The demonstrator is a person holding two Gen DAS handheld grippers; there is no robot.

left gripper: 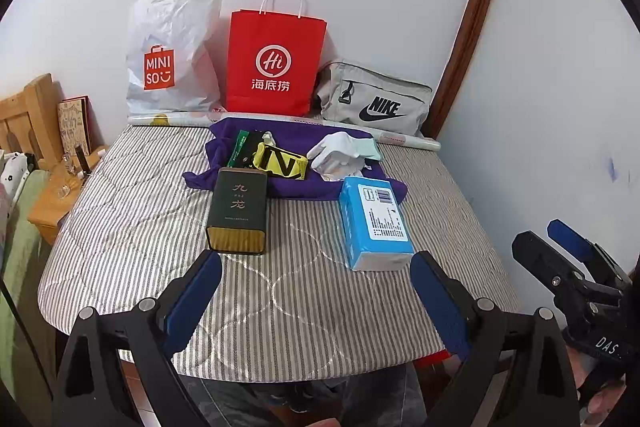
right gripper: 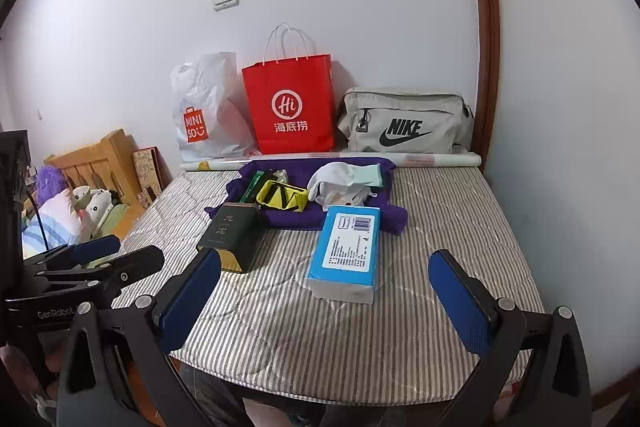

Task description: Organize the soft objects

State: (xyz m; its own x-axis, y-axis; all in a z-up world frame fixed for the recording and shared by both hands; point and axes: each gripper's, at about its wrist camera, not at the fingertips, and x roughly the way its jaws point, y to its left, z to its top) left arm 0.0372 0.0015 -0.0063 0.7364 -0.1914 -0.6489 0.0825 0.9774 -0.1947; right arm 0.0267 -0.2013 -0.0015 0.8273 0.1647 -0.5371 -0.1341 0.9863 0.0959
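I see the striped mattress [left gripper: 280, 307] carrying, along the wall, a white MINISO bag [left gripper: 172, 59], a red paper bag [left gripper: 276, 63] and a grey Nike pouch [left gripper: 376, 99], with a purple cloth [left gripper: 296, 183] spread just in front of them. On the cloth lie white gloves [left gripper: 336, 155] and a yellow-black strap [left gripper: 282, 161]; a dark tin [left gripper: 238, 211] and a blue tissue pack [left gripper: 374, 223] overlap its near edge. My left gripper [left gripper: 316, 299] and right gripper [right gripper: 324, 303] both hover at the near edge with fingers spread apart, holding nothing.
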